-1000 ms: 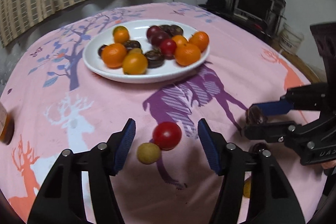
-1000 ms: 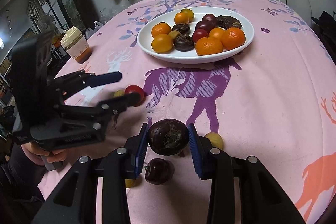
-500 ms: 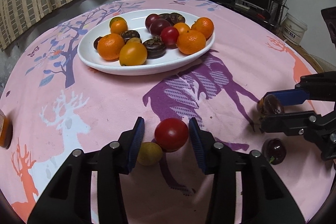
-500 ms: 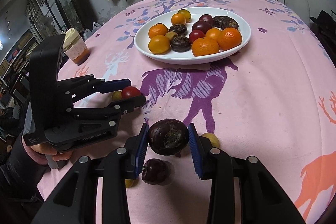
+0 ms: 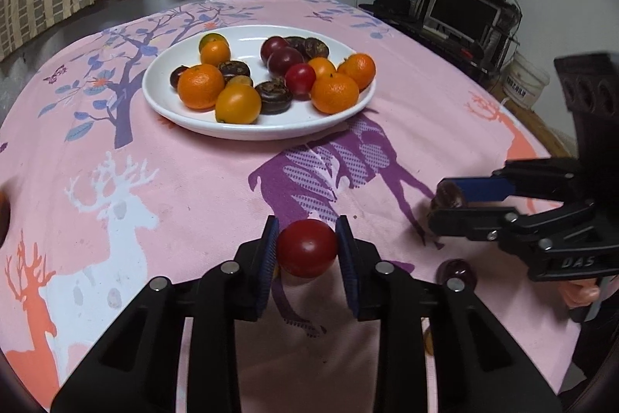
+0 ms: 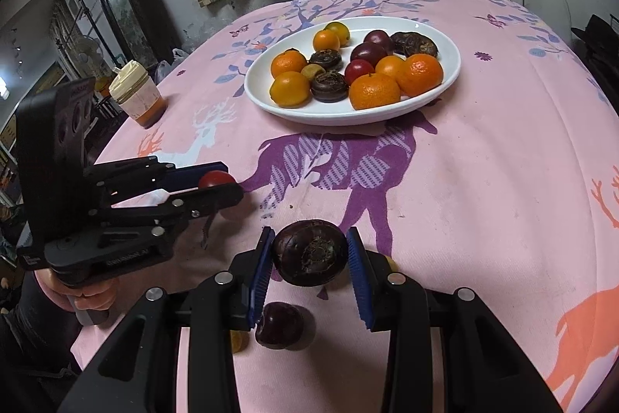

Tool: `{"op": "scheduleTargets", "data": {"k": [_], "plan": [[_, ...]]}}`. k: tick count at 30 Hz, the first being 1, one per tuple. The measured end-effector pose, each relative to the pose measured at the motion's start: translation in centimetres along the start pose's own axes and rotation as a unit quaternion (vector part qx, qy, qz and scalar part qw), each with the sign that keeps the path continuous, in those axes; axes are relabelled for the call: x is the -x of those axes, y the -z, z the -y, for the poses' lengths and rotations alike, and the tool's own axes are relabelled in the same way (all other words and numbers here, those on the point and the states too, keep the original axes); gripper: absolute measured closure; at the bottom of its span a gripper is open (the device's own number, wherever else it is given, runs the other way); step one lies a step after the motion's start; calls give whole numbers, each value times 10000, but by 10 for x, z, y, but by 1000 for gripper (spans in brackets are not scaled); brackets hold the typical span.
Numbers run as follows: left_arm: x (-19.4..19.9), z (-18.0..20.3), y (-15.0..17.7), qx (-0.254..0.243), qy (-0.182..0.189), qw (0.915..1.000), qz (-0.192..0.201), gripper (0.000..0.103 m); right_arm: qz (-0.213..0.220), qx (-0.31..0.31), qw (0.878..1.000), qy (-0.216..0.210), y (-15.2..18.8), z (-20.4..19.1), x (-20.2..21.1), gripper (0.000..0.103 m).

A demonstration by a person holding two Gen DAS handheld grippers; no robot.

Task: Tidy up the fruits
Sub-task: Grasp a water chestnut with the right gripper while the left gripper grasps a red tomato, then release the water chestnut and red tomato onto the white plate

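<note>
2 fruits are in your grip right now. Your left gripper (image 5: 307,248) has just been closing, and its blue pads now pinch the red tomato (image 5: 306,247) on both sides, low over the pink cloth (image 5: 193,188). Your right gripper (image 6: 309,252) pinches the dark chestnut (image 6: 309,252) (rough stem scar facing the camera) between its pads, also just above the cloth. Under that gripper a cherry (image 6: 279,324) lies on the cloth, with a small yellow fruit (image 6: 238,340) just beside it, half hidden by the left finger. Farther back sits the white plate (image 6: 445,41), holding oranges, dark chestnuts and red-purple plums. Well to the left of the plate, near the table edge, stands a lidded cup (image 6: 137,93). A hand (image 6: 87,297) holds the left gripper's handle.
</note>
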State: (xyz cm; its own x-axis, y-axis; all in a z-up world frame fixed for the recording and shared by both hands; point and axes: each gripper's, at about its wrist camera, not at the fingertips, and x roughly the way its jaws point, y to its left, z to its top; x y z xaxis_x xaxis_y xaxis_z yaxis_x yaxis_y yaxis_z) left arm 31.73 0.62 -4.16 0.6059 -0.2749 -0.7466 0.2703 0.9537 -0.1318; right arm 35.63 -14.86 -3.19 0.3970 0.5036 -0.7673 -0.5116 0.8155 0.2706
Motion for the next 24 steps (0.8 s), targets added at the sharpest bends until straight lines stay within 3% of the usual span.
{"op": "scheduleTargets", "data": {"k": [2, 4, 7, 11, 17, 19, 20, 21, 24], "plan": [[2, -5, -7, 125, 170, 9998, -53, 73, -87, -199, 9995, -242, -6, 5, -3, 65], [2, -10, -24, 96, 97, 9999, -43, 73, -18, -271, 9992, -305, -15, 6, -2, 65], [-2, -20, -62, 168, -169, 9995, 187, 73, 434, -238, 9987, -73, -42, 4, 3, 65], [-19, -32, -110, 448, -256, 9978, 404, 73, 928, -113, 9953, 238, -85, 8, -5, 65], [-60, -48, -154, 651, -535, 9960, 301, 73, 1098, -28, 9928, 472, -126, 19, -34, 65], [-67, -54, -155, 784, -591, 9949, 250, 60, 1077, 12, 9928, 533, -130, 22, -41, 59], [-67, -56, -155, 833, -630, 9942, 272, 43, 1064, 29, 9929, 529, -130, 22, -41, 52], [-63, -58, -152, 861, -688, 9932, 368, 33, 1058, 26, 9930, 531, -128, 23, -40, 52], [-50, -57, -142, 809, -798, 9926, 422, 29, 1041, 81, 9927, 599, -123, 20, -34, 50]]}}
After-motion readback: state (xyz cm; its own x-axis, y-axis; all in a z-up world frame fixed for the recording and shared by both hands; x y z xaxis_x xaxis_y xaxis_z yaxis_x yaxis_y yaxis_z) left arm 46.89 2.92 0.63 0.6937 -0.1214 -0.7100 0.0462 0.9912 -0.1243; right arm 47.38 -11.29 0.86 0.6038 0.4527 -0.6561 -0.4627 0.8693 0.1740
